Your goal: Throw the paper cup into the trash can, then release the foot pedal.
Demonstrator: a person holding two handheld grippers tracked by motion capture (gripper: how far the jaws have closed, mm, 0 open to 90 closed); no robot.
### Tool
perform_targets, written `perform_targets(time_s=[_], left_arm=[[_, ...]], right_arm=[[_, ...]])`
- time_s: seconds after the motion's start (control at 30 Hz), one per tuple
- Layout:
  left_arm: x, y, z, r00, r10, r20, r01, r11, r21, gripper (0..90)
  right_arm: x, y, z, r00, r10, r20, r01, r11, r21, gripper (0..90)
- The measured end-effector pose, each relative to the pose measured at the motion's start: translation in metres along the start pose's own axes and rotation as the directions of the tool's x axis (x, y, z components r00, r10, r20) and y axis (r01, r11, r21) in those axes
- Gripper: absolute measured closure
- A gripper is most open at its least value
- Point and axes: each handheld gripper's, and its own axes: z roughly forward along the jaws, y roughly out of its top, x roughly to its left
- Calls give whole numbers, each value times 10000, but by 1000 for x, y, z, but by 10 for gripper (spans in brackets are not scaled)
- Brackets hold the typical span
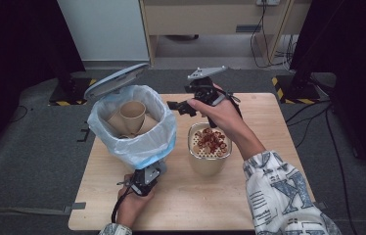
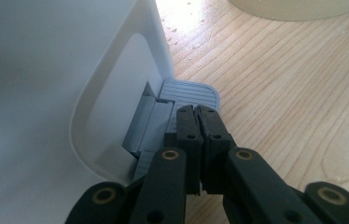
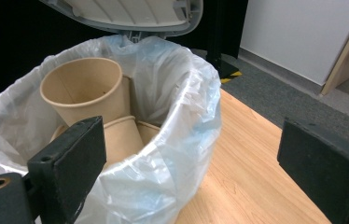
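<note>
Wooden surface [image 1: 249,205] on grey carpet, dark curtains either side. Pedal bin [image 1: 132,128] w/ clear bag liner sits left-centre, lid [image 1: 116,80] tipped up at the back. Inside: several brown paper cups [image 1: 132,116], one upright on top, others slanted under it. Just right of the bin, a beige tub [image 1: 209,152] holds reddish-brown bits on a pale layer. My left tool [image 2: 196,112] is clenched, nothing gripped, tips resting on the bin's grey pedal [image 2: 189,93]; the left gripper view gives that contact, while the high view has the bin hiding it. My right tool [image 1: 187,105] is released, empty, above the surface just beside the bin rim; its own view looks into the cups.
</note>
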Motion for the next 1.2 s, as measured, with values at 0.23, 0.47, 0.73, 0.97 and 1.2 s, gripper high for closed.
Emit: perform_targets(time_s=[0.23,0.47,0.73,0.97,1.2], left_arm=[[0,0,0,10000,16,-7,-16,10000,-11,873],[-2,2,-6,9986,-332,-421,326,9993,-155,759],[-9,7,-23,9987,-152,-496,120,9979,-639,592],[-13,7,-25,9945,-992,-329,962,9918,-836,480],[-12,7,-24,9923,-1237,-72,1227,9892,-804,375]], right_arm=[[-10,-8,-9,9997,148,192,-147,9999,-12,84],[-30,-24,-29,9962,444,753,-446,9990,7,81],[-48,-39,-46,9889,628,1350,-656,9977,159,80],[-57,-48,-56,9818,756,1742,-800,9966,184,75],[-62,-52,-59,9754,832,2042,-894,9958,215,68]])
